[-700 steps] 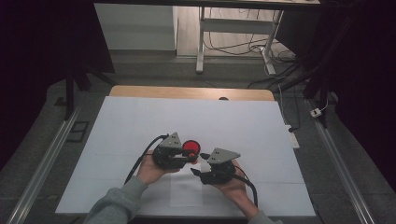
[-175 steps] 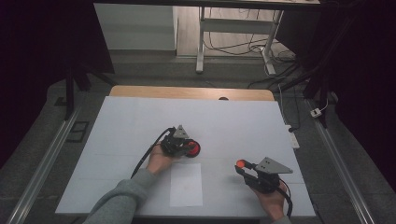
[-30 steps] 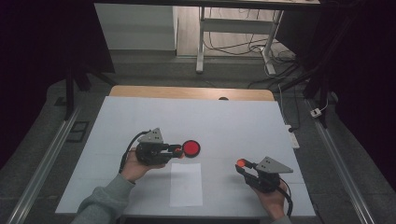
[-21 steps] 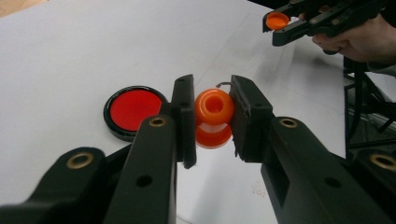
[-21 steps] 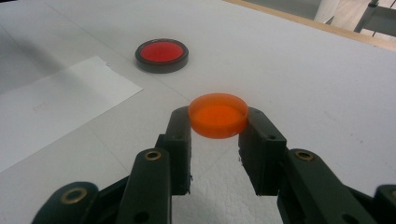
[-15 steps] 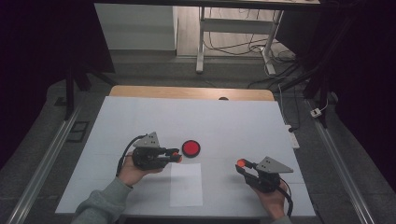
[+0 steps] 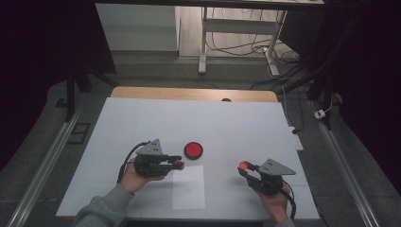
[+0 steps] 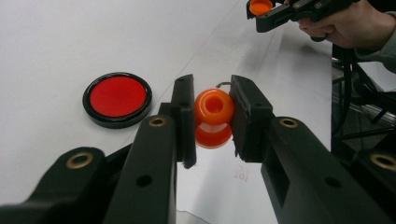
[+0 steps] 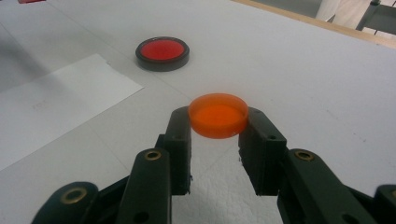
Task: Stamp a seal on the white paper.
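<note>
Left gripper (image 7: pixel 176 163) has slid back left off the red disc (image 7: pixel 193 150) since a second ago, now just beside it, jaws clamped on an orange spool-shaped piece (image 8: pixel 214 116) held over the white table (image 7: pixel 236 123). Right gripper (image 7: pixel 244 168) unmoved (near the table's right front), clamped on an orange cap (image 9: pixel 218 115). Paper sheet (image 7: pixel 188 187) lies between them.

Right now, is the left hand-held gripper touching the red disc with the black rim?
Apart. The high view shows bare table between the left hand-held gripper and the red disc.
</note>
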The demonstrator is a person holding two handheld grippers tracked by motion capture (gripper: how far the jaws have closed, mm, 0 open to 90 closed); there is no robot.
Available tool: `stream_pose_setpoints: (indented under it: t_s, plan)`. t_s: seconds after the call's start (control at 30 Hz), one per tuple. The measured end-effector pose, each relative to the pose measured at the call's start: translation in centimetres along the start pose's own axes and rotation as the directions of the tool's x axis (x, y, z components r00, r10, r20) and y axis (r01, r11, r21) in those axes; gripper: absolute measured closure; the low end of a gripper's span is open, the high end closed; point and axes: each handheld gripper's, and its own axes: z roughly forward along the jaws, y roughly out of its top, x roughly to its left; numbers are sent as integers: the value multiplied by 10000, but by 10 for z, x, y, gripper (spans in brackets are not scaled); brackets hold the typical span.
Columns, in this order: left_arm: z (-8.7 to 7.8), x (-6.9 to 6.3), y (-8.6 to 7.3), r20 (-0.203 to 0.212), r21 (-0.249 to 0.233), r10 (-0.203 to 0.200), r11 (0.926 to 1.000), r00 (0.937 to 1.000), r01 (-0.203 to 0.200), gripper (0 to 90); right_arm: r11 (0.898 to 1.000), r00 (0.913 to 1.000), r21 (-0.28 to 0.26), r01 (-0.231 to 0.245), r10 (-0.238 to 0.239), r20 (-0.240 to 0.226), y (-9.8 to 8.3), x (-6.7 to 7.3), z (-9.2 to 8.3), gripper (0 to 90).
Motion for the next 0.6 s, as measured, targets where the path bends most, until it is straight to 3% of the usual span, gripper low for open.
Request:
stream_pose_setpoints:
  t_s: [0.6]
  plan:
    - [28,-7,-10,201,880,219,9958,9996,-236,718,10000,10000,47,2,-2,-34,0,0,0,642]
